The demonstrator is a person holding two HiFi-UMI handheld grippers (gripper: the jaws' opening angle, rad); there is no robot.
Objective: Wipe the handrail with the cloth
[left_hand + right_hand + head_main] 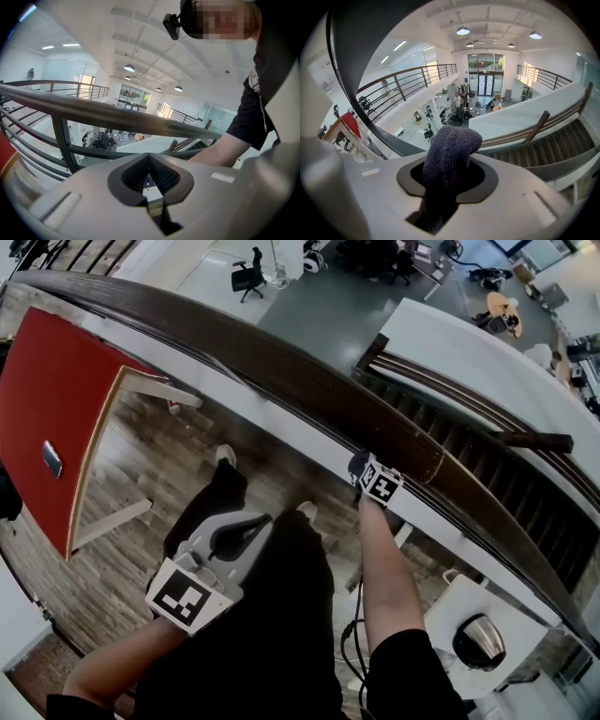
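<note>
Head view: right tongs clenched on a dark grey knitted cloth, raised to the near edge of the long, curved, dark brown wooden handrail; cannot tell whether touching. Left tongs low and near, well apart from the rail, clenched on nothing. Probably the approach to a wiping stroke; next, press the cloth onto the rail's top and slide along the curve. Red tabletop at left and shiny metal pot near right, neither in the way. Left gripper view: jaws together, empty, rail crossing above. Right gripper view: cloth bunched between the jaws, poking past the tips, rail a dark arc at left.
</note>
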